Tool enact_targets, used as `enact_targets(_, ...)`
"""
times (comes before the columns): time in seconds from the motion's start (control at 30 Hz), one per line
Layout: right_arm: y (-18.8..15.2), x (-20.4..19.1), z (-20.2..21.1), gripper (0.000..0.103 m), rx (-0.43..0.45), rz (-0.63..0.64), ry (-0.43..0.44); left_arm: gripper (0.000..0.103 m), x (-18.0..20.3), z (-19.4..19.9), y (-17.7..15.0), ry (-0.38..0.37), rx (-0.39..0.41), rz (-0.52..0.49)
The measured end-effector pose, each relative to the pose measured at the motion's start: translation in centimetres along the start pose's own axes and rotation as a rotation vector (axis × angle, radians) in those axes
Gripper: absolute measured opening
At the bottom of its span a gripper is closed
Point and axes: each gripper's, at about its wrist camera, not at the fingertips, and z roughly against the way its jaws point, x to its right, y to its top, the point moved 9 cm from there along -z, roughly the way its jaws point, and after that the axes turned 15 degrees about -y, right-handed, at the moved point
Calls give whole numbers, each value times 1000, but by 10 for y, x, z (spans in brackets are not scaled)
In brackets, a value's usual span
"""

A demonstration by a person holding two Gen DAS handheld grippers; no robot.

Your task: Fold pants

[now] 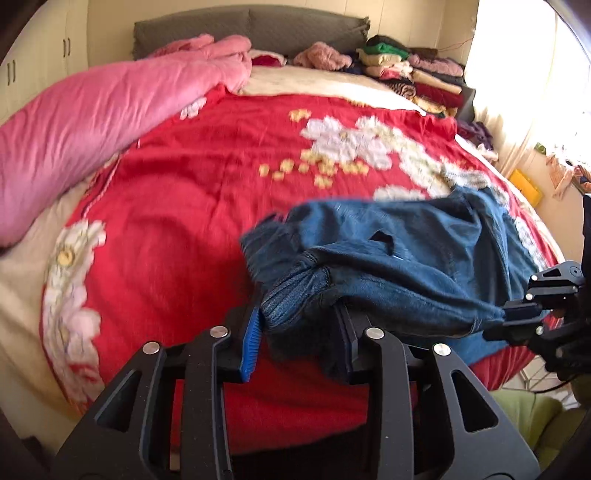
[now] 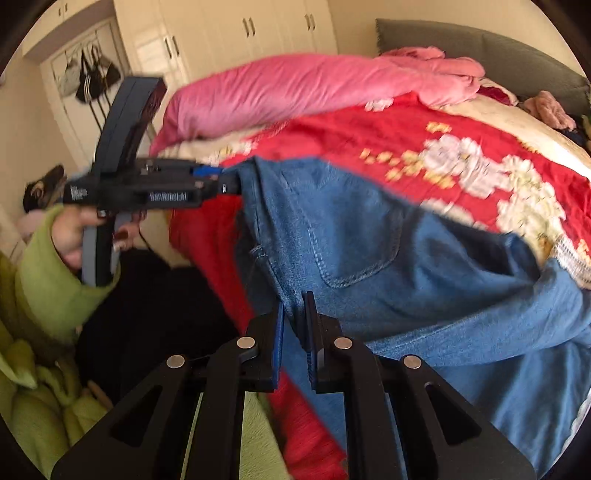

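Note:
Blue denim pants (image 1: 399, 254) hang between my two grippers above the near edge of a bed with a red flowered blanket (image 1: 207, 177). My left gripper (image 1: 295, 332) is shut on a bunched end of the pants. In the right wrist view the pants (image 2: 369, 240) spread out with a back pocket showing, and my right gripper (image 2: 294, 332) is shut on their edge. The left gripper (image 2: 221, 181) shows there at the left, clamped on the far corner. The right gripper (image 1: 517, 317) shows at the right of the left wrist view, gripping the cloth.
A pink quilt (image 1: 92, 129) lies along the bed's left side. Stacks of folded clothes (image 1: 413, 74) sit by the grey headboard (image 1: 258, 33). White wardrobes (image 2: 236, 33) stand beyond the bed. The person's green sleeve (image 2: 51, 273) is at the left.

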Motion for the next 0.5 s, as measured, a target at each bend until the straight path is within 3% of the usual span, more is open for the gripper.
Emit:
enact_targets(0.2,-15,-3,-7,10,-46,-30,-4,34,-4,14,-24,29,-37,8)
enact_targets(0.33,-16,-4,-4,10,-40,-35,-3,31,-9,40,-29,58,13,57)
enact_targets(0.4,-15,-5,-5,11,-39,-36,3,27,5,50,-17,34,56,43)
enact_targets(0.5,-15,-8,-6,13,-45,-33,11,25,36,41,-2,-42,61,-4)
